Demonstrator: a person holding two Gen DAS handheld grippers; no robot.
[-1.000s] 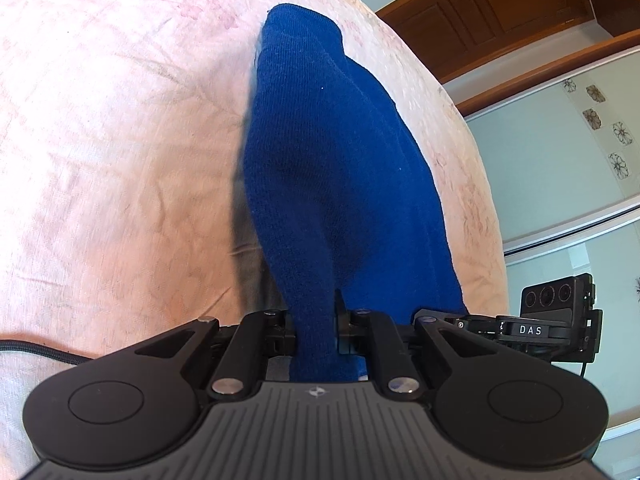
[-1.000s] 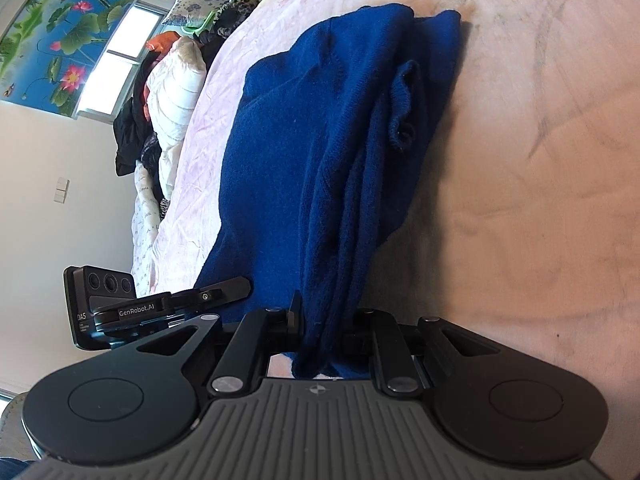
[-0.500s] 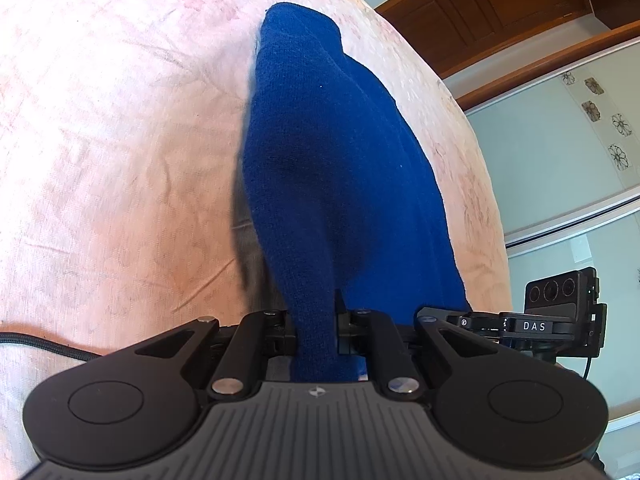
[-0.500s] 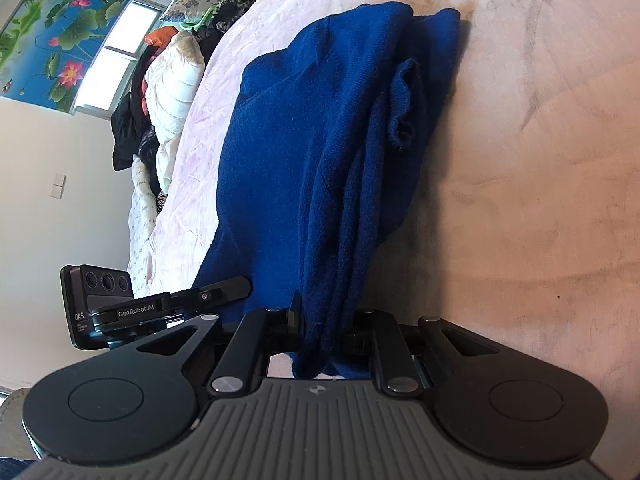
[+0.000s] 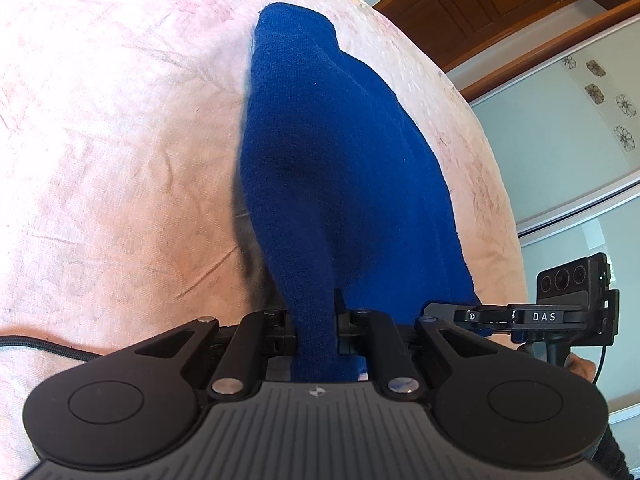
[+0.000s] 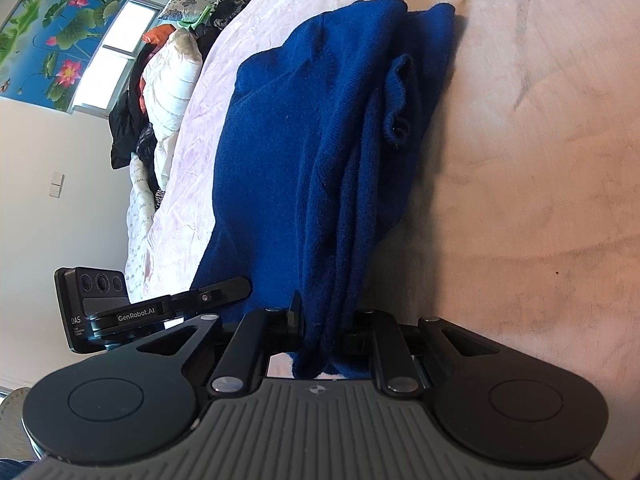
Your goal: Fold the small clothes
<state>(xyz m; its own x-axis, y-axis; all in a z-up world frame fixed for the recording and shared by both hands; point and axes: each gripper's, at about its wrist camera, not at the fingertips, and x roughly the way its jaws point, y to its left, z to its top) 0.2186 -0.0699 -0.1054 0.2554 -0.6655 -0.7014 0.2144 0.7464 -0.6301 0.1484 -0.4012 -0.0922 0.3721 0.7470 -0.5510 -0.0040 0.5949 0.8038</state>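
Blue knit garment (image 5: 340, 168) pinched by both grippers over pink floral bedsheet (image 5: 100, 152).
L gripper (image 5: 316, 332) & R gripper (image 6: 320, 336) each clamped on near hem; rest lying folded lengthwise toward bed's far edge.

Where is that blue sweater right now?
The blue sweater lies on the pale pink bedsheet, its near edge pinched by both the left gripper and the right gripper.

Both wrist views look down along their fingers, close in — sharing the blue knit garment (image 5: 340, 168) (image 6: 320, 140)
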